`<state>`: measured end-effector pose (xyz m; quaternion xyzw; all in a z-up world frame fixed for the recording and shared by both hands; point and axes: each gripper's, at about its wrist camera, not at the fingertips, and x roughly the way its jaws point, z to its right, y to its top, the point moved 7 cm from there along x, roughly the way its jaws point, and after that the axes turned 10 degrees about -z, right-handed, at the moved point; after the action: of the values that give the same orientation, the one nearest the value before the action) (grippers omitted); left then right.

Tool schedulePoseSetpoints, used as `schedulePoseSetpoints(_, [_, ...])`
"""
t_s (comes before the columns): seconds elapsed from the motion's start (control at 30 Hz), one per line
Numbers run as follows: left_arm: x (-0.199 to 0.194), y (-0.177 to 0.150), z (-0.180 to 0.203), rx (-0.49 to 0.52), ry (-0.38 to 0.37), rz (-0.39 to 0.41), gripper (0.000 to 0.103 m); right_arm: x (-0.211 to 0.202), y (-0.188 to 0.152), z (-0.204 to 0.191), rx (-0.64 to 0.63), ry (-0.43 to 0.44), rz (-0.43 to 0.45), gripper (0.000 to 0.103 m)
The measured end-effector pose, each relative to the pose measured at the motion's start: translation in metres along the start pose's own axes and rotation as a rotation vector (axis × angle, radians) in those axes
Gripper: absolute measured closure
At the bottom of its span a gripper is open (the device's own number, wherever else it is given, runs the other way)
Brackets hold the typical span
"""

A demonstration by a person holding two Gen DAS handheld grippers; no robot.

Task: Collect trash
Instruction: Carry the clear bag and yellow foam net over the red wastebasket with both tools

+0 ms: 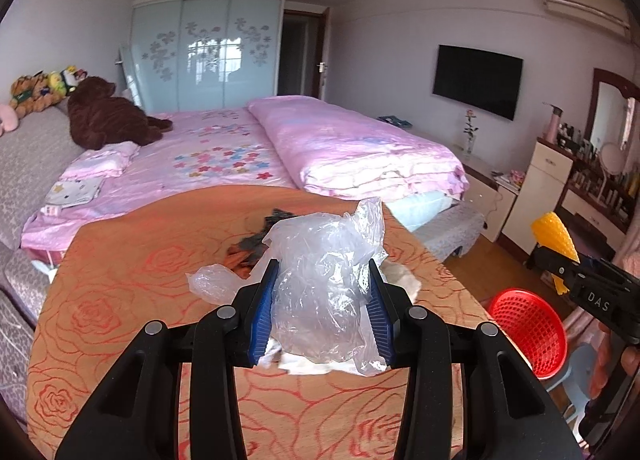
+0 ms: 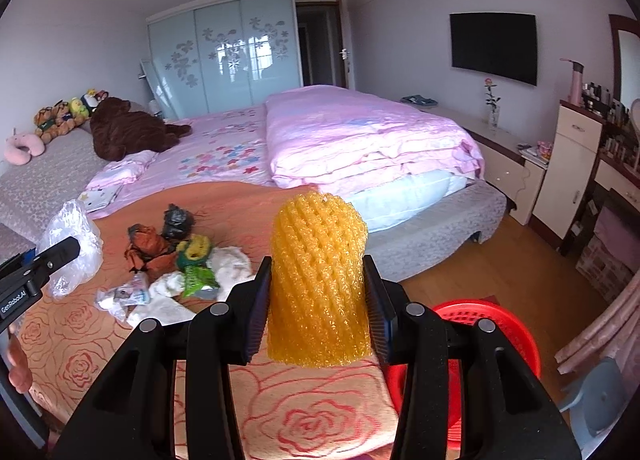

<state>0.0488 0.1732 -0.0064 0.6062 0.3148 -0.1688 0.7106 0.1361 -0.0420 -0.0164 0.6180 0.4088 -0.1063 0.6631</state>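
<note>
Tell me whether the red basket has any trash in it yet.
Cannot tell. The red basket sits past the table edge, its inside mostly hidden behind the right gripper holding the yellow foam net.

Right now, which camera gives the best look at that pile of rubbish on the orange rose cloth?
The right wrist view: the rubbish pile lies in the open there, wrappers and tissues spread on the cloth. In the left wrist view, the clear plastic bag in the left gripper hides most of it; only dark scraps peek out.

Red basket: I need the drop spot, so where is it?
The red basket sits on the floor right of the orange cloth, just beyond the right gripper holding the yellow foam net.
</note>
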Motion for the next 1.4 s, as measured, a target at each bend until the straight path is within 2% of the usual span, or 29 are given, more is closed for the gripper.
schedulePoseSetpoints(0.5, [0.023,0.002,0.087,0.160,-0.085,-0.028,0.063,-0.006,-0.016,0.070,0.101,-0.094,-0.007,0.061])
schedulePoseSetpoints(0.83, [0.048,0.002,0.146,0.253,-0.182,-0.064,0.063,-0.010,-0.035,0.122,0.177,-0.166,-0.019,0.061])
schedulePoseSetpoints(1.17, [0.077,-0.015,0.206,0.321,-0.283,-0.155,0.063,-0.003,-0.057,0.165,0.265,-0.222,-0.046,0.061])
schedulePoseSetpoints(1.4, [0.102,-0.035,0.249,0.400,-0.360,-0.247,0.063,0.013,-0.077,0.191,0.327,-0.232,-0.104,0.061])
